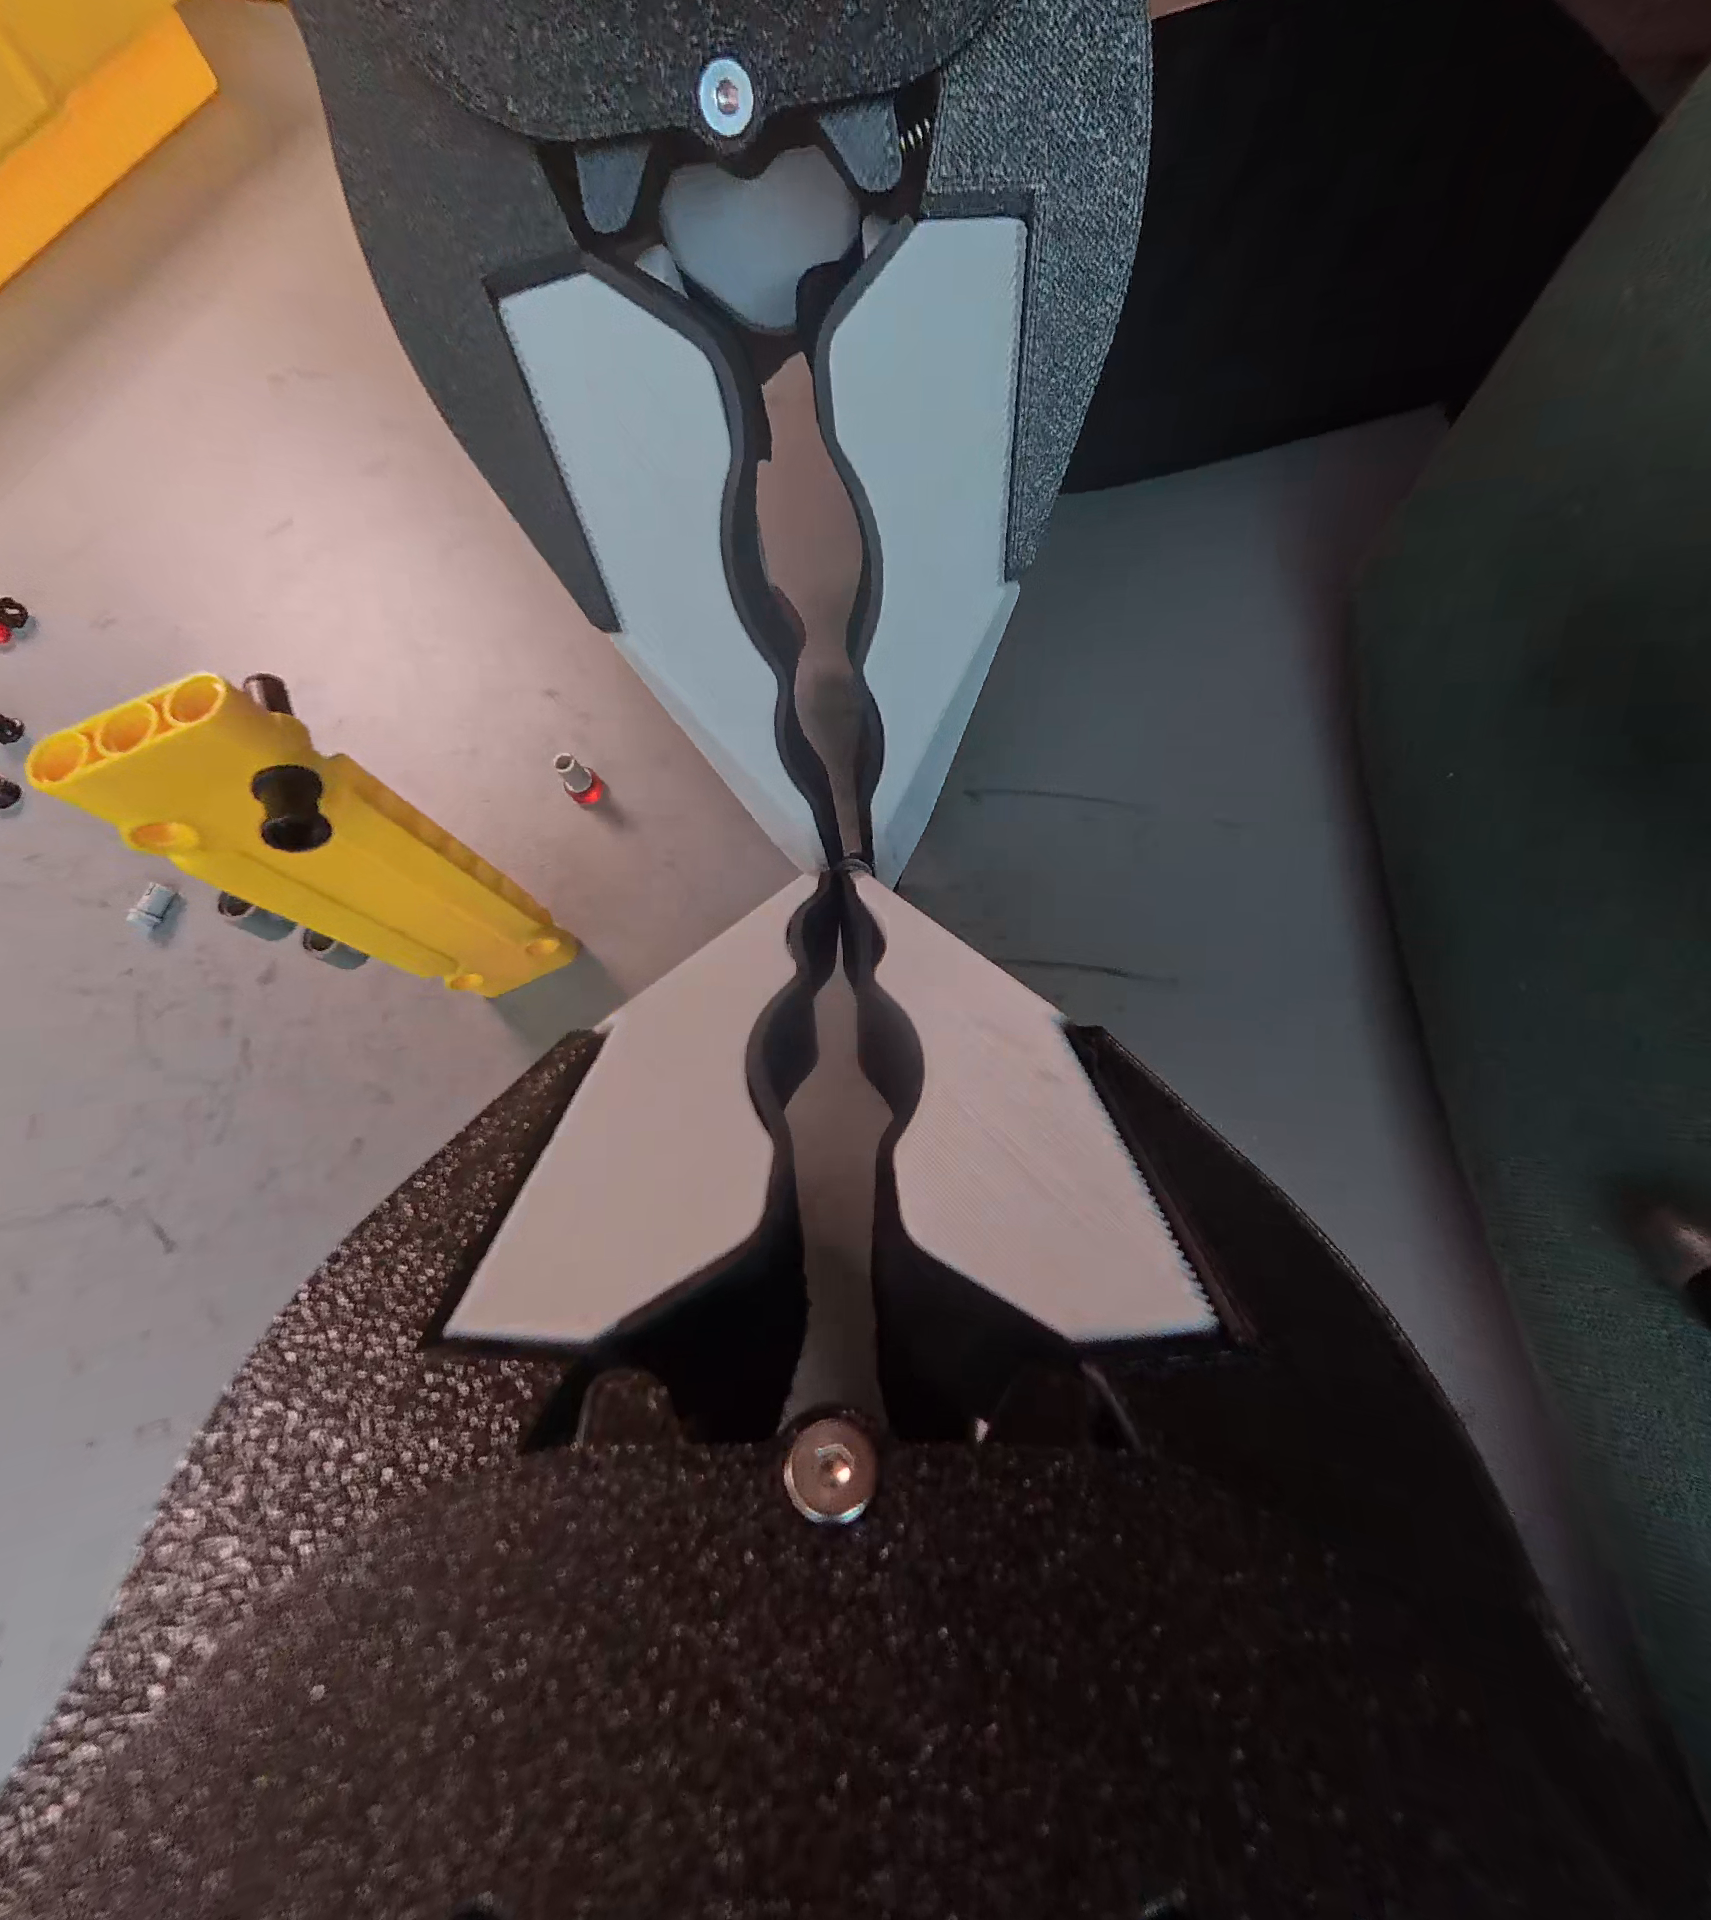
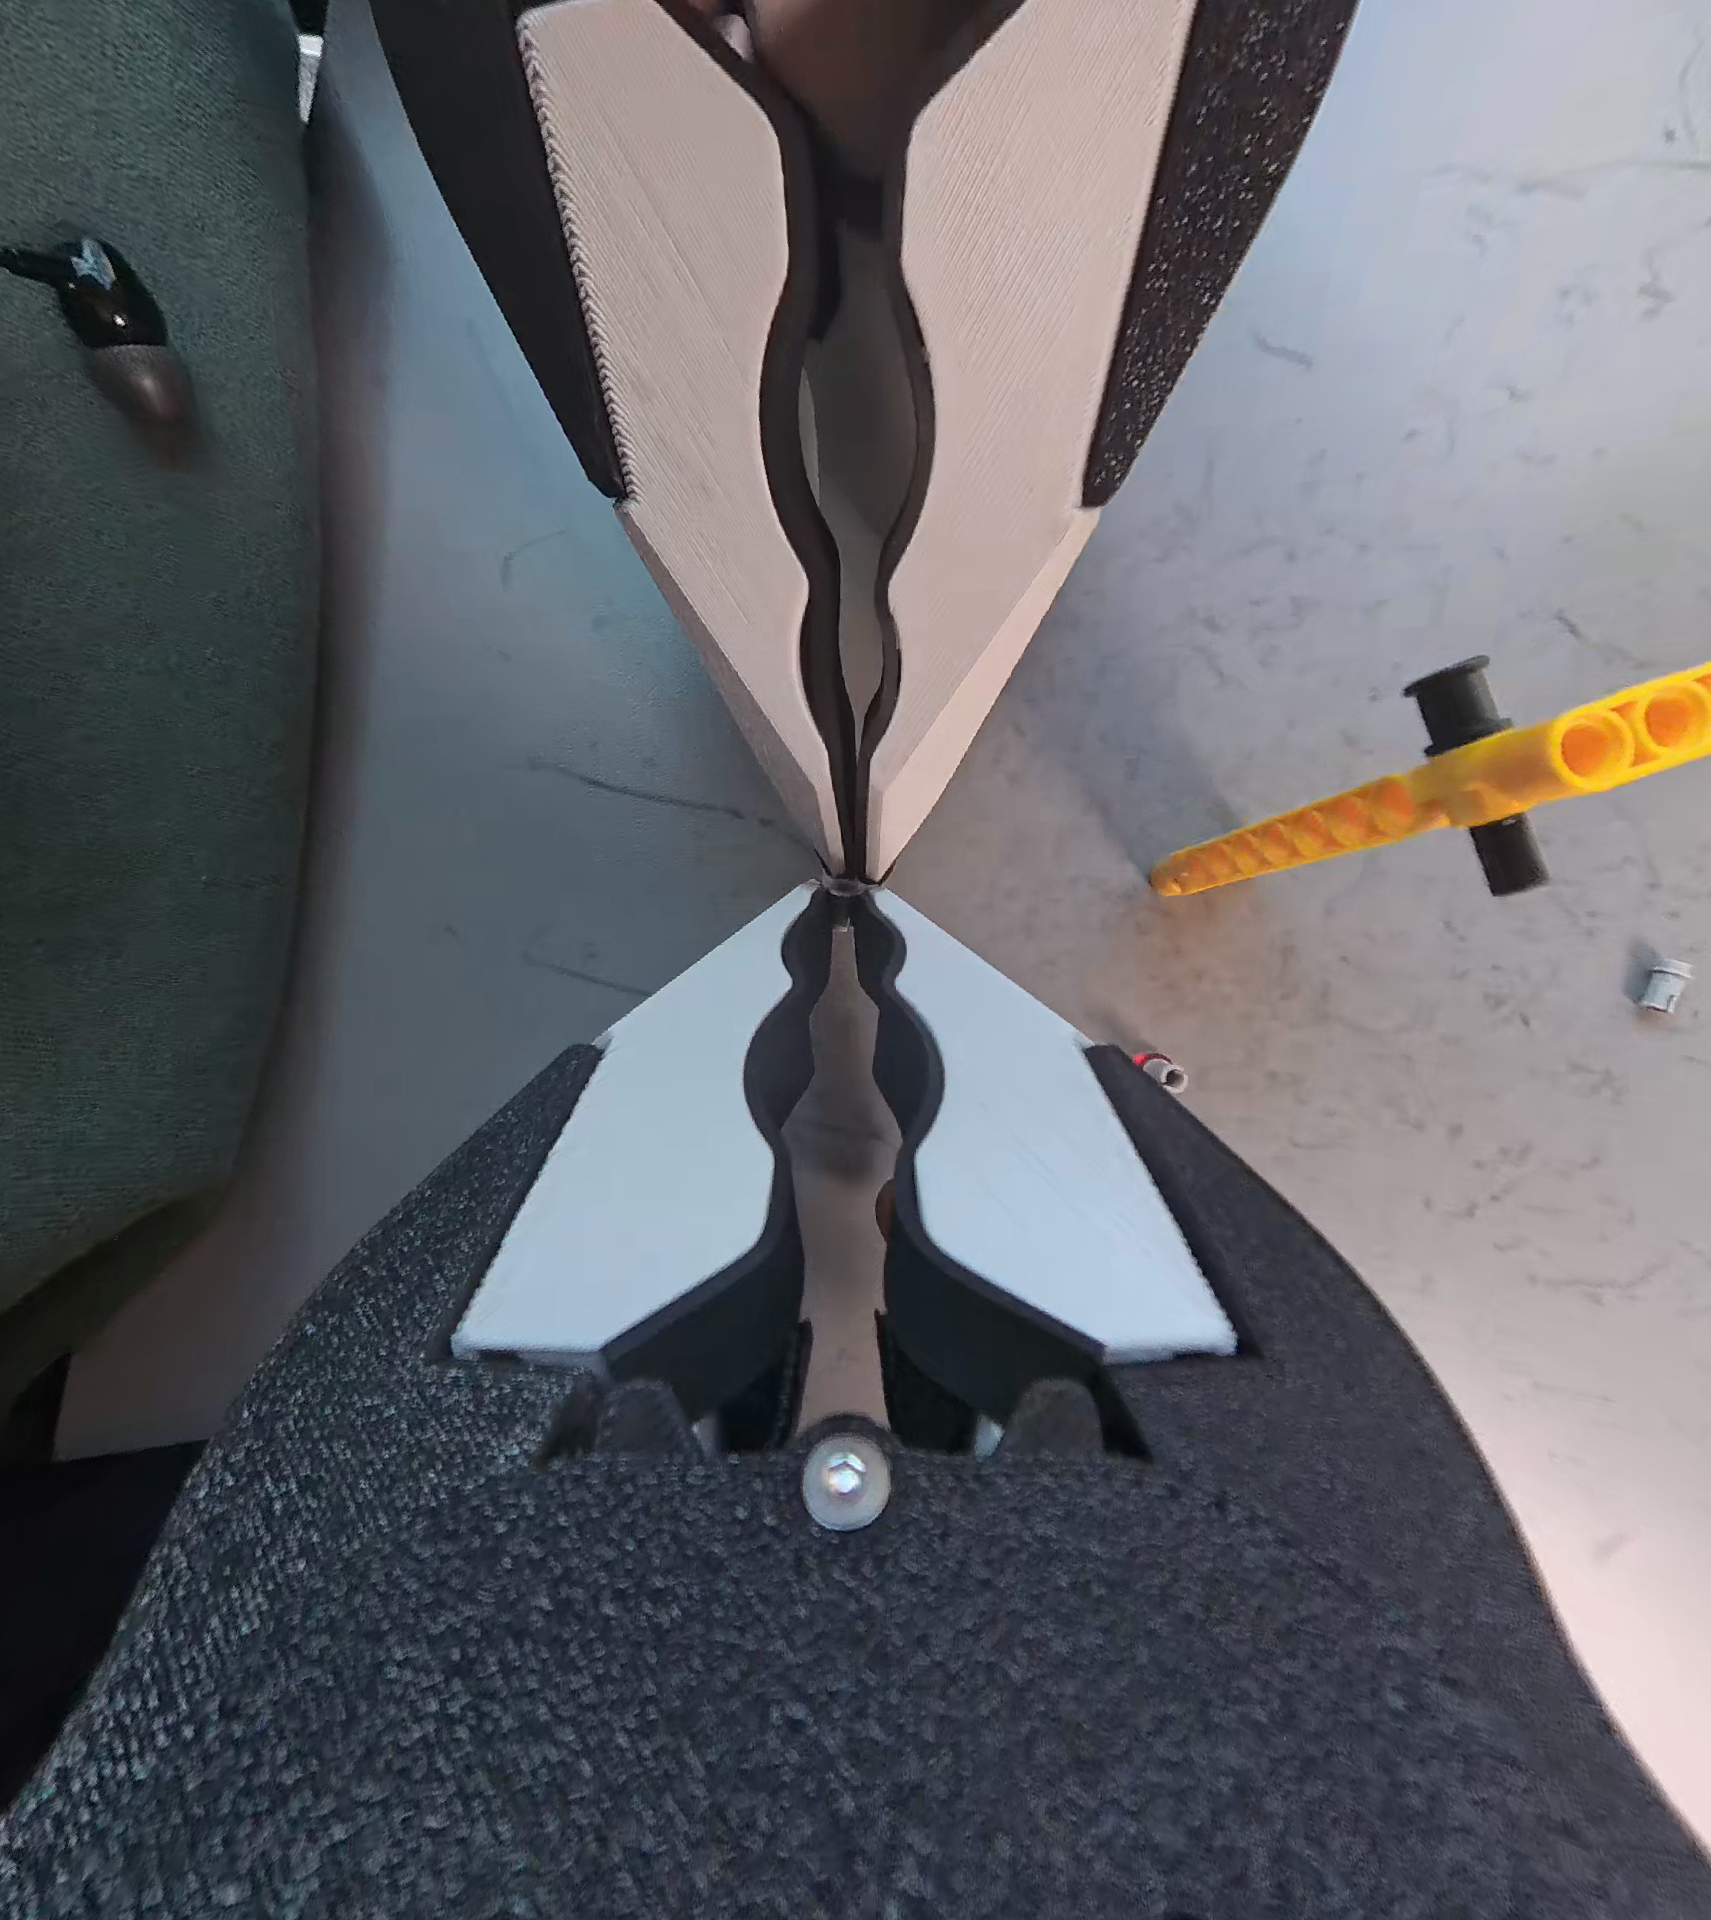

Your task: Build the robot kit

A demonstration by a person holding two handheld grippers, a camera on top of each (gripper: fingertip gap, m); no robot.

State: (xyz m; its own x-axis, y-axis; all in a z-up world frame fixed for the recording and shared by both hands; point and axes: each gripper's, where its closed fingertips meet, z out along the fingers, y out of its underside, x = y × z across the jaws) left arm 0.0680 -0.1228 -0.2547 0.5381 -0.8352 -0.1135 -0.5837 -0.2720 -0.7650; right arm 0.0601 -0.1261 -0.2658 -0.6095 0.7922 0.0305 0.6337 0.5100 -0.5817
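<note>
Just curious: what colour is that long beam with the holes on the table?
Yellow beam, with a black pin through it; left wrist view shows it best.

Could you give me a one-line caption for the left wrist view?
Two shut grippers, left gripper below and right gripper above, meet tip to tip over a grey table, beside a yellow perforated beam.

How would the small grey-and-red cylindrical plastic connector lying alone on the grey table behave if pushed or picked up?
The small grey-and-red cylindrical plastic connector looks round-bodied, so a push would probably make it roll across the smooth grey table. Being tiny moulded plastic, it is likely stiff and very light. Its small size may let it slip from a hand-held gripper's wavy pads.
</note>
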